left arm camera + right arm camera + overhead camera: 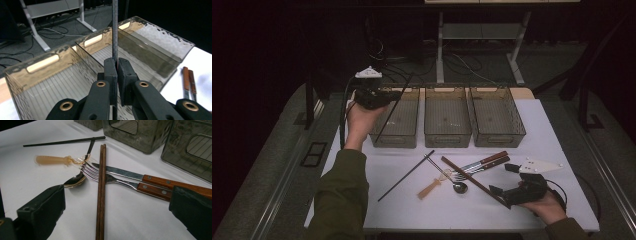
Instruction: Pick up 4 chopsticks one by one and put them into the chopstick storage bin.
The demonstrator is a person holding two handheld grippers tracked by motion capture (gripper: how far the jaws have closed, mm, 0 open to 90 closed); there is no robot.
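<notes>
Left gripper (117, 65) clamped on thin black chopstick (393, 110), held over leftmost clear plastic bin (404, 140). Sorting step: next lower, let go inside. Right gripper (110, 202) wide open around brown wooden chopstick pair (101, 195) on white surface (37, 177).

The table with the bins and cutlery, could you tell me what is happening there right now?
A person is sorting utensils into three clear bins. The left gripper is shut on a black chopstick, holding it over the leftmost bin. The right gripper is open, its jaws either side of the brown chopsticks lying on the white table. A second black chopstick, a spoon, a fork, a knife and a pale-handled utensil lie on the table.
</notes>
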